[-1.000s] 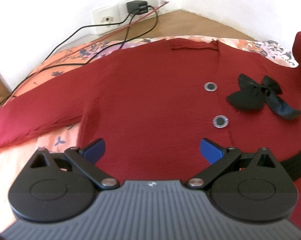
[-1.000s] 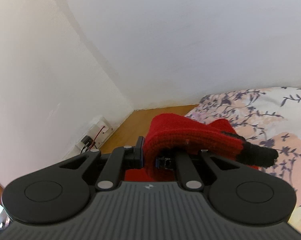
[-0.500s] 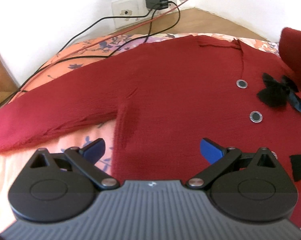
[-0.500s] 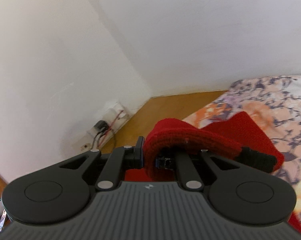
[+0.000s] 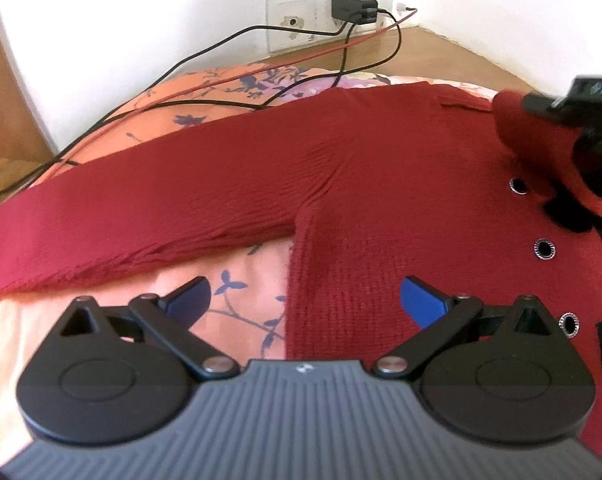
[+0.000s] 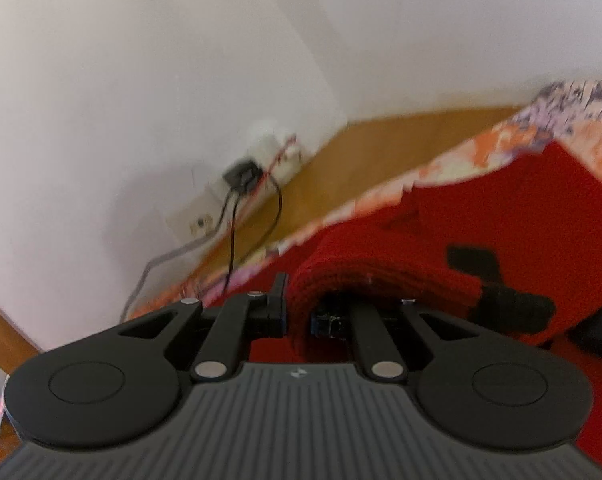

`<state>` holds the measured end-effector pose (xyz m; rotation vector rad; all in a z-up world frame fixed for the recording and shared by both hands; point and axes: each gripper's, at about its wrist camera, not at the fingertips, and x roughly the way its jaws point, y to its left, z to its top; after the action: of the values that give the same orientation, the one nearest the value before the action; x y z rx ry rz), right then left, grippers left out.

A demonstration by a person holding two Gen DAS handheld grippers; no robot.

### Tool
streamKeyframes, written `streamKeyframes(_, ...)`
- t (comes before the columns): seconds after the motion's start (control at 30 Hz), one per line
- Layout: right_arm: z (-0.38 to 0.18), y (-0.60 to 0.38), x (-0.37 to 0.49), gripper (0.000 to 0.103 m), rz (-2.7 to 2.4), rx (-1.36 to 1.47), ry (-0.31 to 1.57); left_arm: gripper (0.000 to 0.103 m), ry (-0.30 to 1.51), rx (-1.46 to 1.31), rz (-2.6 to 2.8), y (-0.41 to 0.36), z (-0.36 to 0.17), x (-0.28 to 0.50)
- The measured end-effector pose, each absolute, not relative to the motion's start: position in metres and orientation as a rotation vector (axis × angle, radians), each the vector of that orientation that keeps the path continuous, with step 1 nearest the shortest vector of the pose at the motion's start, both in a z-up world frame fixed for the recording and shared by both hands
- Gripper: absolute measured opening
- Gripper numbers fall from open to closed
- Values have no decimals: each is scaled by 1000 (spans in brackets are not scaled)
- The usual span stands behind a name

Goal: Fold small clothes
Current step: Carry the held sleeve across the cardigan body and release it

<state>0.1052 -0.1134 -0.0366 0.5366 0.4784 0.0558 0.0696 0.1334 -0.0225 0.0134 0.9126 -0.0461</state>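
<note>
a red knit cardigan lies spread across the floral bedsheet, filling the middle and right of the left wrist view, one sleeve stretching to the left edge. the left gripper hovers at lower centre, blue-tipped fingers wide apart, empty. the right gripper pinches a folded red sleeve with a black cuff. cables run from the wall socket at the top.

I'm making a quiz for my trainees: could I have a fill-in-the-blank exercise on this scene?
1. The left tongs are ____.
2. The right tongs are shut on the cardigan's ____.
3. The cardigan is coloured ____.
4. A black charger is plugged into the wall ____.

Missing words: open; sleeve; red; socket
</note>
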Motion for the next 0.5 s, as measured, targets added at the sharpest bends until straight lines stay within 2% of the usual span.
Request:
streamKeyframes(0.23, -72, -97, 122, 13, 63, 514, 606, 103, 898, 6, -48, 140, -23, 68)
streamKeyframes(0.33, -82, -95, 123, 26, 90, 513, 628, 103, 897, 5, -57, 139, -24, 68)
streamKeyframes(0.4, -83, -96, 124, 47, 116, 531, 626, 103, 895, 6, -61, 139, -25, 67)
streamKeyframes(0.5, -76, -97, 117, 65, 154, 553, 646, 103, 888, 12, -70, 137, -23, 66)
